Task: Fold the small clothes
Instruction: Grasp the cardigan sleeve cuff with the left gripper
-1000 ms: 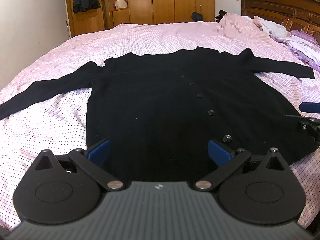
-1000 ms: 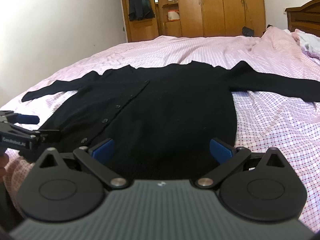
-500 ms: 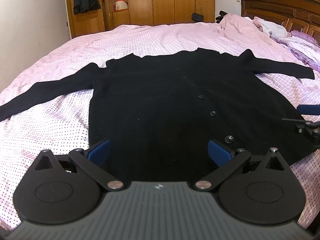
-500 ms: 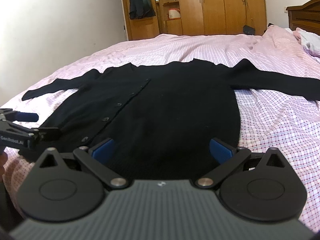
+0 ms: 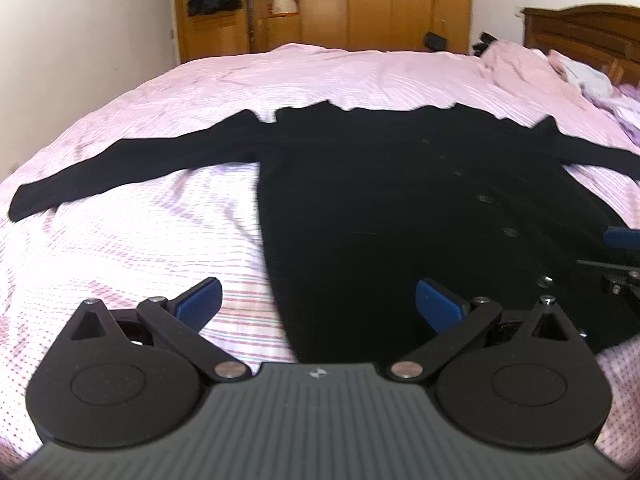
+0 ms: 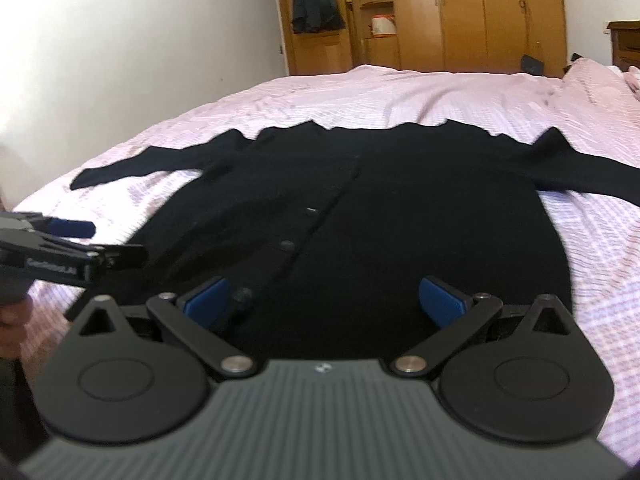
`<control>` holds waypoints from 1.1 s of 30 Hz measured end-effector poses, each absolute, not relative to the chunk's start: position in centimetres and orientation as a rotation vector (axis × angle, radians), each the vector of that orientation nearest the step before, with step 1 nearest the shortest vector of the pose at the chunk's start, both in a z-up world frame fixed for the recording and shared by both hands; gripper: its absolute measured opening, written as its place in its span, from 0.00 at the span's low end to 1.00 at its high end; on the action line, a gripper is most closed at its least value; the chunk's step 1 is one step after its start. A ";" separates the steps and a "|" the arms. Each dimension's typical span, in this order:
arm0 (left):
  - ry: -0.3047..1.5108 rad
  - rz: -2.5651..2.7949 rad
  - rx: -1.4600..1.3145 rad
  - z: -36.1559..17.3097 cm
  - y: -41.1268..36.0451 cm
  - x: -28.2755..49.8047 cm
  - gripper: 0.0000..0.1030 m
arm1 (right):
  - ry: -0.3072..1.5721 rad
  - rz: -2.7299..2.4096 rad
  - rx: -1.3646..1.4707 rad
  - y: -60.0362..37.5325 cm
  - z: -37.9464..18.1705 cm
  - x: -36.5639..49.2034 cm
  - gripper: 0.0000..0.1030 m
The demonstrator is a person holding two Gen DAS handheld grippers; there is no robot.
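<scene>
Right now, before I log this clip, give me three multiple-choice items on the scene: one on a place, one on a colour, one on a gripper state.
1. Where does the cardigan lie?
A. spread flat on the bed
B. hung on the wardrobe
C. bunched on the floor

2. What colour is the bedsheet?
A. plain white
B. pink with a fine pattern
C. dark green

3. How does the left gripper stand?
A. shut on a sleeve
B. shut on nothing
C. open, holding nothing

Answers:
1. A, its body and both sleeves are laid out on the sheet.
2. B, pink fabric shows all round the garment.
3. C, its blue pads stand wide apart with only cloth and sheet beyond them.
</scene>
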State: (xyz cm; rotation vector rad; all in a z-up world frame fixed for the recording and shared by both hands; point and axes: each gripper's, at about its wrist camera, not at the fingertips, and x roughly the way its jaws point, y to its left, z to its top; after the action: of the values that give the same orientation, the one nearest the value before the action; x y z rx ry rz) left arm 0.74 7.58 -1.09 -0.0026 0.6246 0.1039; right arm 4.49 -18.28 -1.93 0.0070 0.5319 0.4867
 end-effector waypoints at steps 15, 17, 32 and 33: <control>0.507 0.218 -0.236 -0.1 16.1 0.6 1.00 | 0.497 0.592 0.187 -10.0 1.4 8.4 1.00; 0.484 0.254 -0.278 -0.2 17.4 0.7 1.00 | 0.511 0.597 0.237 -8.9 1.5 9.0 1.00; 0.394 0.301 -0.546 -1.8 31.0 1.1 1.00 | 0.504 0.732 0.256 1.1 2.4 10.7 1.00; 0.389 0.308 -0.561 -1.8 32.2 1.3 1.00 | 0.504 0.731 0.254 1.9 2.6 11.0 1.00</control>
State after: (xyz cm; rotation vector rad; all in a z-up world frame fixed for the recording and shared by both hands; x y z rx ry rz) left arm 1.35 32.17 -1.80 -0.5614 0.3889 0.3082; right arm 11.05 1.85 2.56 0.2539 0.5036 0.7314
